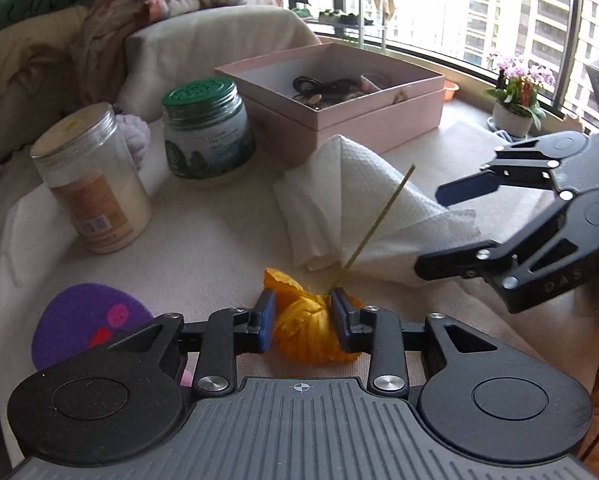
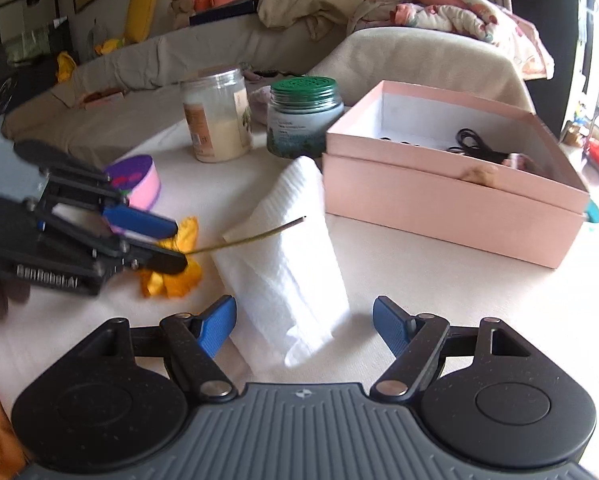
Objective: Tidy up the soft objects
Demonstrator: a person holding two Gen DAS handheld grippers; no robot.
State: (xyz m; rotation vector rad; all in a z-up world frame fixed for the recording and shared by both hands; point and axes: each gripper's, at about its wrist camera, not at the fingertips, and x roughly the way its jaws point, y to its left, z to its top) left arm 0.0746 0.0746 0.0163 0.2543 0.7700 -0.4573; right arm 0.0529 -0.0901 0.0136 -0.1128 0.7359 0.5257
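- Right gripper (image 1: pixel 439 228): raised letters "DAS" on the black body, seen from the left wrist.
- Left gripper (image 2: pixel 171 244): white lettering on the black body edge, blurred, not legible.
- Jar labels: print too small to read.

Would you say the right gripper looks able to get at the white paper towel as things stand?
Probably yes: the right gripper is open, with the paper towel lying directly ahead between its fingers. The left gripper holds the orange flower off to the side.
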